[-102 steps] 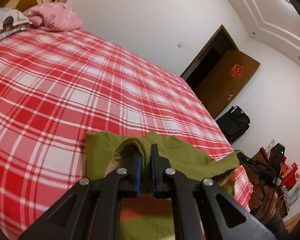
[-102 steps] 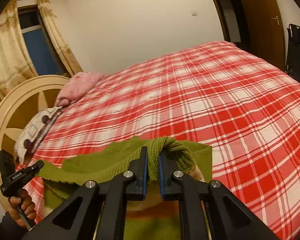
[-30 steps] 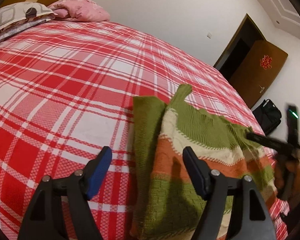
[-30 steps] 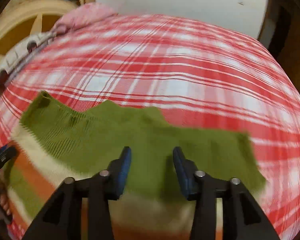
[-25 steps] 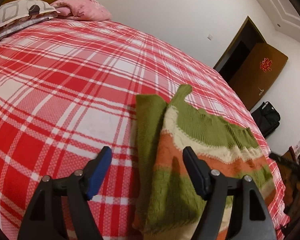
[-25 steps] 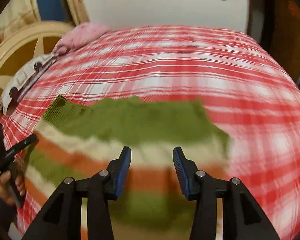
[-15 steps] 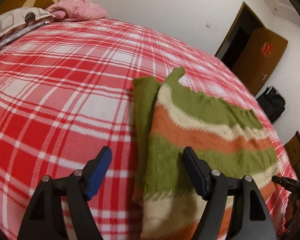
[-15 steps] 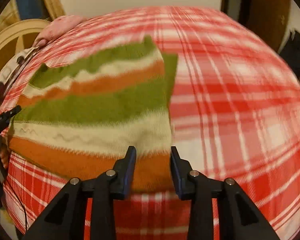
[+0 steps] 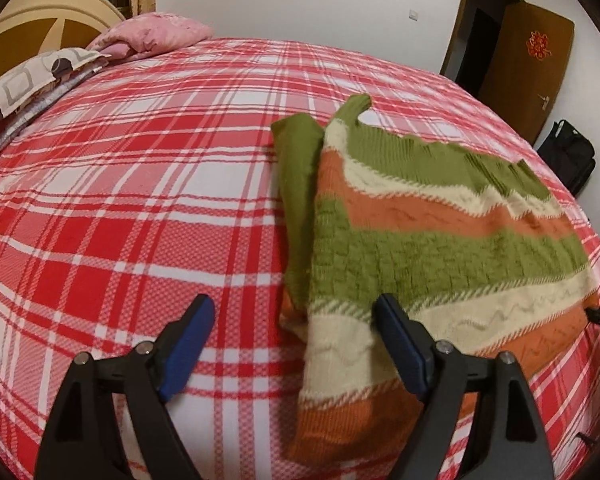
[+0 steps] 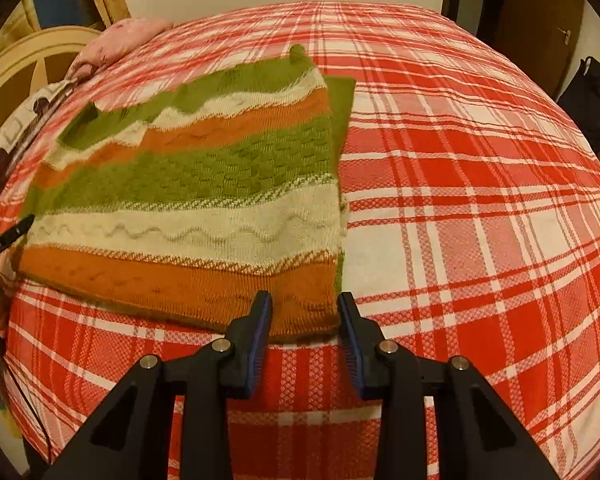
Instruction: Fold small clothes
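Sweater [image 9: 432, 248] of knitted green, cream and orange bands lies flat on the bed [image 9: 148, 184], ahead of the left gripper [image 9: 296, 344] and a little to its right, with one plain green sleeve folded in along the side nearer that gripper. The left gripper's jaws have just been opening and stand wide, its right blue pad over the cream band near the sweater's corner, its left pad over bare bedspread; nothing is pinched between them. The right gripper [image 10: 304, 332] sits just short of the orange hem at the sweater's other near corner, jaws set narrower after closing a little, a gap showing between the pads and only the hem's edge beyond them (whether the tips brush the wool cannot be told). The bedspread is a woven red-and-white plaid, smooth and taut. Far beyond the left gripper, to its left, a pink pillow [image 9: 152, 36] and a patterned grey pillow [image 9: 28, 80] lie against a rounded cream headboard [image 9: 48, 12]. Beyond and to the right stand a plain white wall [image 9: 300, 0], a dark doorway, a brown door [image 9: 528, 64] bearing a red ornament, and a black bag [image 9: 568, 156] on the floor. Nothing lies on the bedspread between either gripper and the sweater.
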The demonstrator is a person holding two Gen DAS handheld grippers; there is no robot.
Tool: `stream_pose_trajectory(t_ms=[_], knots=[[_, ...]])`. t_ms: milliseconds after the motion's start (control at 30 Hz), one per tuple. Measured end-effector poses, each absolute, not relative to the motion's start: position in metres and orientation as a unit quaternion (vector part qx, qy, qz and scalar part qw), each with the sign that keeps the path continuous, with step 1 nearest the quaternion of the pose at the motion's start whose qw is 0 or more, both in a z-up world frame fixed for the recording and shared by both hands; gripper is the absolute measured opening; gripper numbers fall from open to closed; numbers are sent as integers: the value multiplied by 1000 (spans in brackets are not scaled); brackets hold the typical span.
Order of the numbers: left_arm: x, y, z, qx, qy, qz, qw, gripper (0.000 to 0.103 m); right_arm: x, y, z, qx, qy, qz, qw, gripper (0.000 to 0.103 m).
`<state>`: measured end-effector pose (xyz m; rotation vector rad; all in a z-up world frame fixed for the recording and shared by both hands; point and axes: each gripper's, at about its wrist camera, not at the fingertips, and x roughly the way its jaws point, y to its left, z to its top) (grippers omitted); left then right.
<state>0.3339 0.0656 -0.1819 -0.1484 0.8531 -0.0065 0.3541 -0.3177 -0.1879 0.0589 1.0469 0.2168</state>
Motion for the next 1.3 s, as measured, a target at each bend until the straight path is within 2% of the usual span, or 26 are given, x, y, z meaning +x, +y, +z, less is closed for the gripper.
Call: stream_pose_trajectory(t_ms=[133, 267, 367, 533, 633, 867, 967, 1133, 1300], knots=[[333, 65, -183, -68, 414, 0, 908, 87, 344, -318, -156, 20, 447, 60, 892, 35], [333, 62, -184, -61, 416, 4, 907, 88, 348, -283, -127, 20, 411, 101, 906, 35], [332, 64, -185, -64, 415, 2, 907, 88, 364, -243, -132, -11, 408, 131, 904, 35], [333, 64, -185, -66, 416, 1, 907, 89, 374, -225, -174, -10, 452, 129, 883, 35], [334, 64, -184, -68, 416, 0, 907, 89, 356, -231, -185, -20, 430, 132, 893, 35], [318, 77, -182, -83, 416, -32, 905, 89, 344, -235, -177, -33, 435, 126, 891, 36], [299, 86, -178, -85, 407, -44, 908, 89, 332, -220, -160, -40, 413, 147, 898, 36], [274, 117, -175, -116, 386, -25, 915, 89, 301, -142, -135, -125, 346, 239, 898, 36], [266, 146, -175, -138, 380, -2, 915, 89, 277, -68, -134, -213, 302, 285, 885, 36]])
